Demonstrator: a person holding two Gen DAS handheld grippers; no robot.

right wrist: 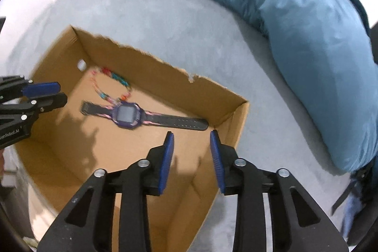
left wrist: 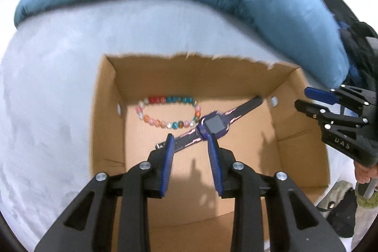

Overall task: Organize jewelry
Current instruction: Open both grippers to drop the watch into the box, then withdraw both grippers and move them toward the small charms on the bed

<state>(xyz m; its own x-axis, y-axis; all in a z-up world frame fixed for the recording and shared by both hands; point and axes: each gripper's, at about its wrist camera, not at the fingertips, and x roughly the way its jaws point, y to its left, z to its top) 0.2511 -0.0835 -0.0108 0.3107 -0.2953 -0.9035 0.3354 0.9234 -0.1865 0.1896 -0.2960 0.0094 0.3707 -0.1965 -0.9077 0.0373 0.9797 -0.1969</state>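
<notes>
**Both claws spread and empty over the box, watch and bracelet on its floor**

At your far left the pale grey bedspread point(left wrist: 47, 86) lies under everything, and the open cardboard box point(left wrist: 104, 110) sits on it with its torn top edge away from you. Inside, toward the left far corner, you have the beaded bracelet point(left wrist: 153, 122) lying flat as a loop of red, teal, pink and white beads. Just to its right, the purple watch point(left wrist: 213, 124) rests face up on the box floor, its dark strap running diagonally from lower left to upper right; the watch case touches or sits just beside the bracelet's right end, and you cannot tell which.

Your left gripper point(left wrist: 190, 141) hangs above the box with its blue pads well apart and nothing between them; in its own view the tips frame the near strap of the watch, though whether they touch it is not clear. Further right, your right gripper point(right wrist: 191, 136) is likewise spread wide and holds nothing, poised over the box's right-hand corner, near the long strap end. From the left camera it shows at the right edge, outside the box wall.

Beyond the box, curving from top to right, lies the blue quilted duvet point(right wrist: 319, 51).
</notes>
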